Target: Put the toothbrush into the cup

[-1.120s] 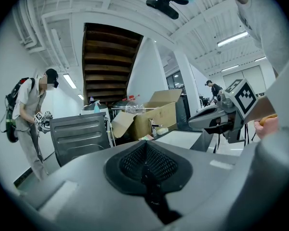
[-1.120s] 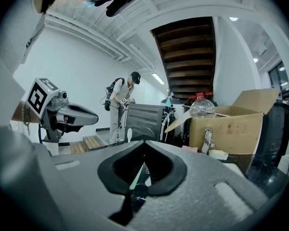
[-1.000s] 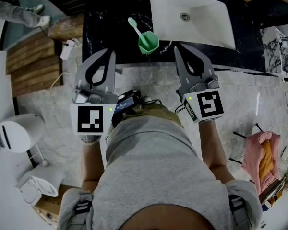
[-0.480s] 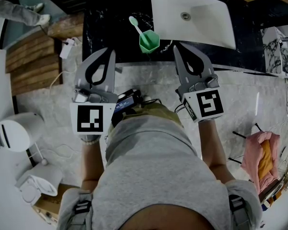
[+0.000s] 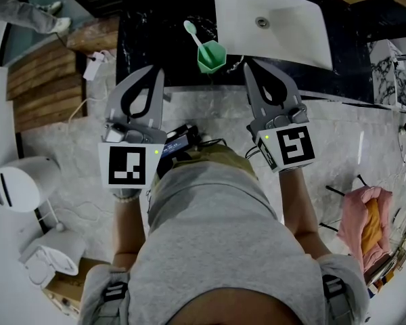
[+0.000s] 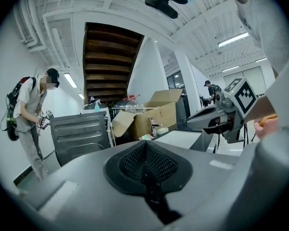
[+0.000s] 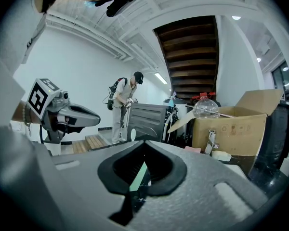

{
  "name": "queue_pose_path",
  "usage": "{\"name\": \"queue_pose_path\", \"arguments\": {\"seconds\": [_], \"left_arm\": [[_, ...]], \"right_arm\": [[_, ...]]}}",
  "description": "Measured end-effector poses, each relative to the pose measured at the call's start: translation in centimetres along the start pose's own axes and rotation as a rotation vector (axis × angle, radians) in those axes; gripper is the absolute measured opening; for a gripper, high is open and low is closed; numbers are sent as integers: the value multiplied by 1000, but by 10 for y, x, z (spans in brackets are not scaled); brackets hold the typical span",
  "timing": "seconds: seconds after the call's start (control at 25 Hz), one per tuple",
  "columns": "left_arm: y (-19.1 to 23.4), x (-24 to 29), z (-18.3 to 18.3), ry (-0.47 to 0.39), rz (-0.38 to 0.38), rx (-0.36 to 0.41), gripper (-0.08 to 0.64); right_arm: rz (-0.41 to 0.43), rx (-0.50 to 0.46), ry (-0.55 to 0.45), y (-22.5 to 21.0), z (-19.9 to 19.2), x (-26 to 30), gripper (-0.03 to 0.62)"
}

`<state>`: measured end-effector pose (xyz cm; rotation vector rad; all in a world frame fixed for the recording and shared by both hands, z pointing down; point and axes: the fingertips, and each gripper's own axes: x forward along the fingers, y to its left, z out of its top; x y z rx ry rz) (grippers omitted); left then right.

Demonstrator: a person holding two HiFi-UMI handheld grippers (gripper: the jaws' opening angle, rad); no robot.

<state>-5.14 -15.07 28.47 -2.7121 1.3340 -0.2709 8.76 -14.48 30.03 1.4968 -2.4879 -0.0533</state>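
Note:
A green cup (image 5: 210, 55) stands on the black counter (image 5: 155, 39), left of the sink. A pale green toothbrush (image 5: 193, 32) stands in it and leans to the upper left. My left gripper (image 5: 153, 70) is shut and empty, at the counter's near edge to the left of the cup. My right gripper (image 5: 250, 67) is also shut and empty, just right of the cup. In the right gripper view a green sliver (image 7: 140, 176) shows through the hole between the shut jaws of the right gripper (image 7: 135, 189). The left gripper view shows the left gripper (image 6: 147, 172) shut on nothing.
A white sink (image 5: 271, 26) is set into the counter at the right. Wooden steps (image 5: 44, 80) lie to the left, a white appliance (image 5: 20, 185) stands on the floor and a pink cloth (image 5: 369, 219) hangs at the right. A person (image 6: 31, 114) stands by a grey chair.

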Motion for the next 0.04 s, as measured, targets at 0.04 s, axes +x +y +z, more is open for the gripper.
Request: {"name": "queue_pose_path", "arguments": {"seconds": [0.04], "left_arm": [[0, 0, 0, -2, 0, -2, 11]], "right_arm": [[1, 0, 0, 0, 0, 0, 0]]}}
